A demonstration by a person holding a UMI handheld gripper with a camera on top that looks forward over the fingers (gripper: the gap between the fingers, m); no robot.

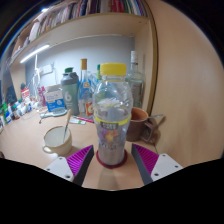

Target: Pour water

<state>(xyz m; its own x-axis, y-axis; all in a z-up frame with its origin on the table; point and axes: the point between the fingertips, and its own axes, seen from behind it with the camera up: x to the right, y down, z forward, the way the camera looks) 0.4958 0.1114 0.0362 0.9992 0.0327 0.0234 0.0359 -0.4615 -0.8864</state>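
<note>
Gripper (111, 160) fingers closed against a clear, yellow-capped bottle (112, 118); label writing illegible. White mug (57, 137) and brown mug (140, 123) flank it on worktop (30, 150).

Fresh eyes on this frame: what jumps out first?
A clear plastic bottle with a yellow cap stands upright between the tool's fingers, filling the middle of the view. A white cup with a spoon sits to its left on the table, and a brown mug just behind on the right.
</note>
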